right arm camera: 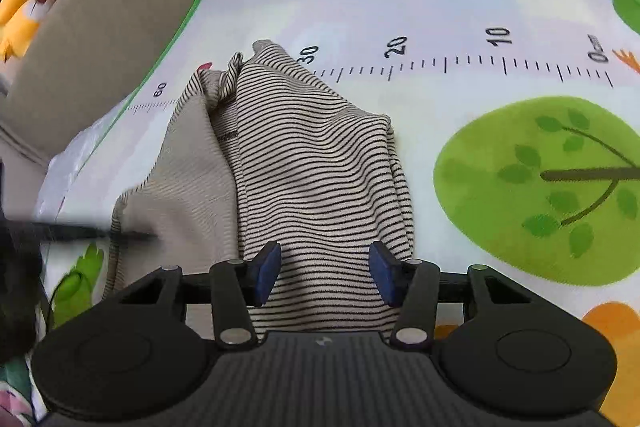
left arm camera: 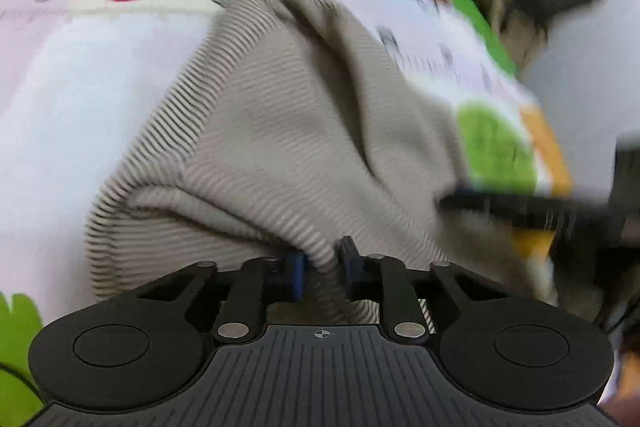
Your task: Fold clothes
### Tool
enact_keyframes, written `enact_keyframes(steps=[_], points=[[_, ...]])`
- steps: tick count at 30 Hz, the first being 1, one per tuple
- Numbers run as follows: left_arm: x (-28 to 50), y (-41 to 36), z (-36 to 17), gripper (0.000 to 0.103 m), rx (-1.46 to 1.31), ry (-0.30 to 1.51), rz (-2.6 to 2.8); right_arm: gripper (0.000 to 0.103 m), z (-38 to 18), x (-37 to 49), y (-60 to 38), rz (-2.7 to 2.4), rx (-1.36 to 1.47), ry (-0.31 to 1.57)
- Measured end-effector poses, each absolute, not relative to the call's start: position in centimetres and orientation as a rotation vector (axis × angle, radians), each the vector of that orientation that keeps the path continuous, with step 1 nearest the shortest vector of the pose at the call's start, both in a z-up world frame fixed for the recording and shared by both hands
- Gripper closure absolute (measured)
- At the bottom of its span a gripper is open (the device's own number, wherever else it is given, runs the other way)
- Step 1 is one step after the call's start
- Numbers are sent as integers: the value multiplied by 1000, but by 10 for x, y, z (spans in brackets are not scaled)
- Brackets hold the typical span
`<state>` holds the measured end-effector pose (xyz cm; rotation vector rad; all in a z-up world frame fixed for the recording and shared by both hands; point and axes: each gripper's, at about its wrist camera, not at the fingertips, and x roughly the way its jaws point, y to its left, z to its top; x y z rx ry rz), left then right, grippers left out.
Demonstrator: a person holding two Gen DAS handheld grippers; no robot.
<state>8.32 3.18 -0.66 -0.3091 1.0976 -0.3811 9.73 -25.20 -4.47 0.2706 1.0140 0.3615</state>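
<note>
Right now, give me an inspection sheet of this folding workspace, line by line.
Surface: play mat with a green border, printed ruler, bear and tree.
Job's things: striped garment bunched on the mat, partly turned inside out.
Clutter: nothing seen on the mat.
Grippers: left gripper shut on a fold of the garment; right gripper open, fabric between the fingers, pads not pressing.
Cables: nothing seen for certain; the left view's right edge is blurred.
Surroundings: beige sofa behind the mat, yellow plush toy beside it.
</note>
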Motion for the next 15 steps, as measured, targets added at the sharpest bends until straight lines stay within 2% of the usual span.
enact_keyframes(steps=[5, 10, 11, 12, 14, 15], points=[[102, 109, 38, 86, -494, 890, -207, 52, -42, 97, -242, 369, 193, 1004], [105, 192, 23, 83, -709, 882, 77, 51, -32, 92, -225, 380, 45, 978], [105, 203, 17, 77, -724, 888, 129, 51, -28, 92, -222, 380, 16, 966], [103, 217, 13, 68, -755, 911, 173, 51, -20, 93, -220, 381, -3, 942], [100, 231, 12, 59, -828, 916, 198, 51, 3, 100, -215, 394, -41, 883], [102, 230, 16, 50, -828, 898, 179, 51, 15, 109, -209, 403, -78, 857]])
